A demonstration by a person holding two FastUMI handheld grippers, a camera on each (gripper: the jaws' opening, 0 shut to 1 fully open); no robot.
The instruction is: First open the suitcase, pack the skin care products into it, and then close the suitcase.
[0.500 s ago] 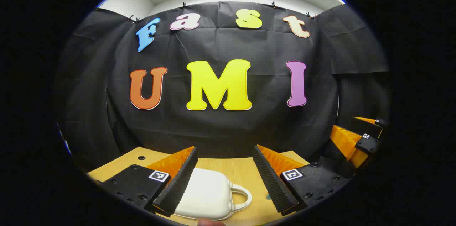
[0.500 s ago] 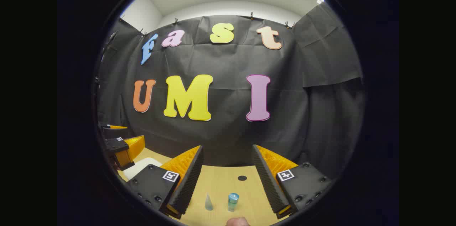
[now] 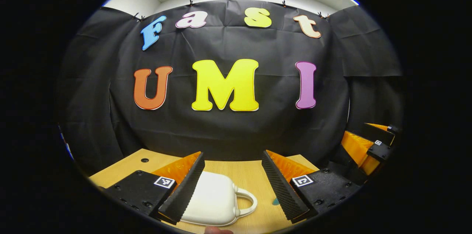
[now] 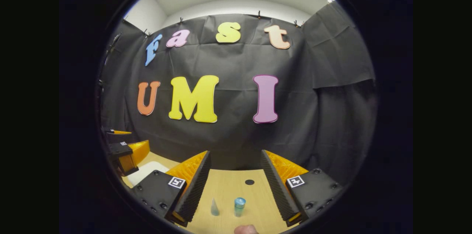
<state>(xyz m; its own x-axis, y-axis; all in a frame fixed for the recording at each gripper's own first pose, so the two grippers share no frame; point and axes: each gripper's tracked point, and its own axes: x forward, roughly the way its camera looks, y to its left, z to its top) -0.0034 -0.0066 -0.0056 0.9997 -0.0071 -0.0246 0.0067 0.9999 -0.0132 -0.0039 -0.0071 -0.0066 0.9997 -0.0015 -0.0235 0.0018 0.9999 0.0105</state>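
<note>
In the left gripper view the left gripper hangs with jaws apart over the closed white suitcase, which lies on the wooden surface at about 6 o'clock, handle toward 3 o'clock. The smooth shell could slide away if the lid is pried one-handed. The right gripper view adds the skin care items: a clear cone and a blue-capped bottle, upright between the right gripper's parted jaws. Both look light and could tip if nudged.

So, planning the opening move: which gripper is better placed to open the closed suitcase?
Left. The left gripper is open with the closed white suitcase lying between its fingers; the right gripper faces the two small bottles instead.
</note>
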